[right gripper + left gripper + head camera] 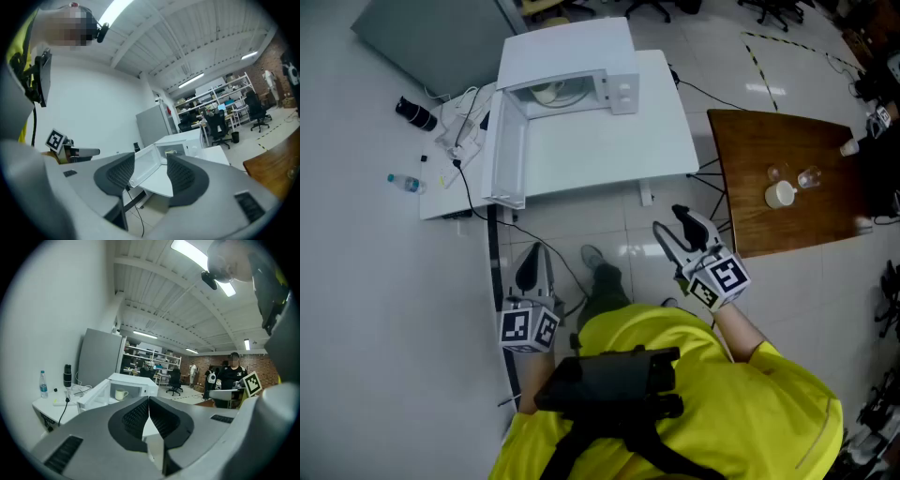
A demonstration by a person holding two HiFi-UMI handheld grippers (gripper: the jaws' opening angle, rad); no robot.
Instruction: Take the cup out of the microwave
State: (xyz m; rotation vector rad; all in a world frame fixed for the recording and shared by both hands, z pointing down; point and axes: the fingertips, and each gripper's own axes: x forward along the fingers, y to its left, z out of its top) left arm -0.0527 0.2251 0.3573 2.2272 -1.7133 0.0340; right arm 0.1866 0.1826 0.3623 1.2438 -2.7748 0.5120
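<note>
Ceramic by its look, the cup stands upright inside the open microwave, long axis vertical, handle toward the microwave's control panel. It is probably light, stiff, slick and breakable, so best pinched across its wall or handle. Well short of the microwave, the left gripper has its jaws pressed together on nothing; the right gripper has its jaws parted and empty.

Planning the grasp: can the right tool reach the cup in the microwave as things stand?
Probably yes, after a step in: the door of the microwave stands wide open, the cup shows inside, and the right tool is open and empty, but held well short of the white table.
</note>
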